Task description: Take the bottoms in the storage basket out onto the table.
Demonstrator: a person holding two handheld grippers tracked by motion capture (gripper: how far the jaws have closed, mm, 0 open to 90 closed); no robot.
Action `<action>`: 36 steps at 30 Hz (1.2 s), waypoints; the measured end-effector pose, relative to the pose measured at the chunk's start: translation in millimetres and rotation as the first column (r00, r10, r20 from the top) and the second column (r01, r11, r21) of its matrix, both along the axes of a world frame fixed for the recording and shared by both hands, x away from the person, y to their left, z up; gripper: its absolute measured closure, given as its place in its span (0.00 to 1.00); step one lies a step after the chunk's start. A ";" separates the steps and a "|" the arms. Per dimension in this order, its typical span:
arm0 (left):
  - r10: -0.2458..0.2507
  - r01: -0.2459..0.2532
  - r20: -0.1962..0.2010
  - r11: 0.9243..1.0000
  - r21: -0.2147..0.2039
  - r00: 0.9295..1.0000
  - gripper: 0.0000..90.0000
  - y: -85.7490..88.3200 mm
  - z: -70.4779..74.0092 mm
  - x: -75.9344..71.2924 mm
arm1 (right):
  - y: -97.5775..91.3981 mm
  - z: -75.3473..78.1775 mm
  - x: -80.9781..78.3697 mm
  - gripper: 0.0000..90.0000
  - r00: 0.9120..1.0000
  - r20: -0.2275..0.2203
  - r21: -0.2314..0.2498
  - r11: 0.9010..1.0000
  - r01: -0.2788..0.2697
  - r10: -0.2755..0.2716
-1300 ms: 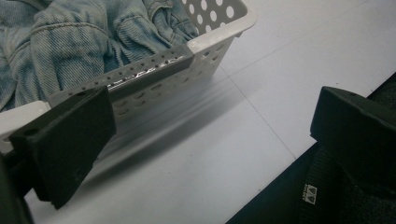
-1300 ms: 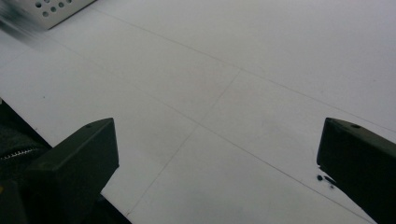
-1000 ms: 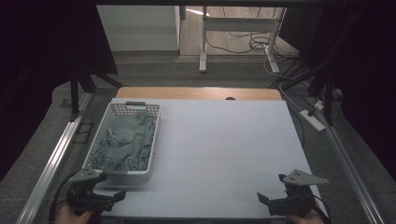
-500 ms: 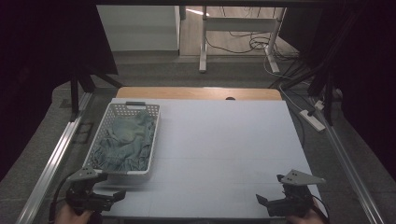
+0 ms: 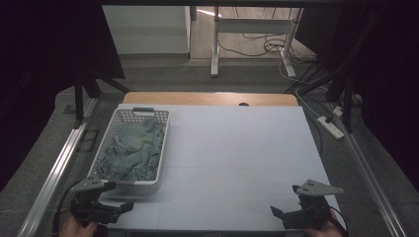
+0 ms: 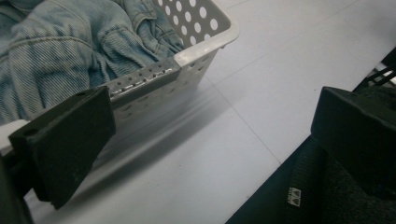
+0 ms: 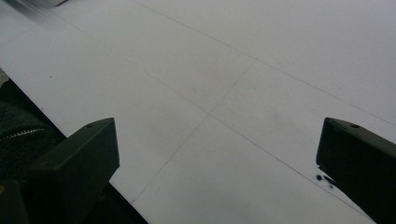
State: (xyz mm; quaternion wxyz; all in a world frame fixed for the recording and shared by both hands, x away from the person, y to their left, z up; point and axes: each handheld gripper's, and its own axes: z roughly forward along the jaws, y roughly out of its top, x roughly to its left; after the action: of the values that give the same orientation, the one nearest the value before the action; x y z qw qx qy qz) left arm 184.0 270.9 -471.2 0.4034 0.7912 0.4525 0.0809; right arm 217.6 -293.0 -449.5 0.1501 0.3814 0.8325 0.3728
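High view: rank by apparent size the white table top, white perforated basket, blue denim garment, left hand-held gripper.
1. White table top
2. White perforated plastic basket
3. Crumpled blue denim garment, lying inside the basket
4. Black left hand-held gripper, though nearest the camera, so its true size is unsure.

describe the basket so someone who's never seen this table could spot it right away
Start at the white table and go to its left edge, on the person's near side. There stands a white plastic basket with round holes in its walls, just ahead of the left gripper. It is heaped with crumpled blue denim, the one coloured thing on the white top.
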 end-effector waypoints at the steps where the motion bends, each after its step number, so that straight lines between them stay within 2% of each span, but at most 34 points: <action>1: 0.003 -0.003 0.003 1.000 0.004 1.000 0.00 -0.3 0.7 0.0 | 0.0 0.0 0.2 0.00 1.000 -0.002 0.000 1.000 -0.001 0.001; 4: 0.003 -0.003 0.008 1.000 0.006 1.000 0.00 -0.7 2.5 -0.1 | 0.2 -0.1 0.3 0.00 1.000 -0.005 -0.003 1.000 -0.001 0.001; 7: 0.002 -0.002 0.030 1.000 0.019 1.000 0.00 -1.7 6.2 -0.6 | 0.3 -0.2 0.3 0.00 1.000 -0.004 -0.004 1.000 -0.001 0.001; 8: -0.014 0.014 0.043 1.000 0.019 0.999 0.00 -1.9 7.7 0.1 | 0.3 -0.3 0.5 0.00 1.000 -0.006 -0.005 1.000 -0.001 0.001; 13: -0.049 0.049 0.045 0.999 0.006 0.998 0.00 -1.5 7.7 4.2 | 0.5 -0.5 0.7 0.00 1.000 -0.008 -0.006 1.000 -0.001 0.001; 20: -0.054 0.053 0.087 0.999 0.010 0.995 0.00 -3.4 12.0 6.7 | 1.0 -0.8 0.9 0.00 1.000 -0.012 -0.010 1.000 -0.004 0.003; 24: -0.046 0.045 0.096 0.999 0.017 0.994 0.00 -3.4 14.7 10.3 | 1.3 -1.0 1.0 0.00 1.000 -0.012 -0.010 1.000 -0.004 0.004; 26: -0.040 0.039 0.103 0.999 0.007 0.994 0.00 -2.5 15.9 13.0 | 1.4 -1.0 1.1 0.00 1.000 -0.013 -0.011 1.000 -0.004 0.004; 29: -0.030 0.031 0.098 1.000 -0.003 0.995 0.00 -1.4 16.5 18.2 | 1.6 -1.2 1.3 0.00 1.000 -0.016 -0.014 1.000 -0.006 0.006; 32: -0.025 0.024 0.096 1.000 0.013 0.995 0.00 -1.3 16.1 23.3 | 1.9 -1.3 1.6 0.00 1.000 -0.019 -0.018 1.000 -0.009 0.009; 36: -0.018 0.018 0.079 1.000 0.000 0.997 0.00 -1.6 14.7 30.6 | 2.7 -1.5 1.7 0.00 1.000 -0.024 -0.021 1.000 -0.012 0.011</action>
State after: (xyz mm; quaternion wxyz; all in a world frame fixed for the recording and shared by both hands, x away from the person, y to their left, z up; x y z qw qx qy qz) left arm 214.5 269.3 -456.5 0.4219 0.7913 0.4291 0.1084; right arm 219.4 -290.3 -451.0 0.1419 0.3796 0.8403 0.3602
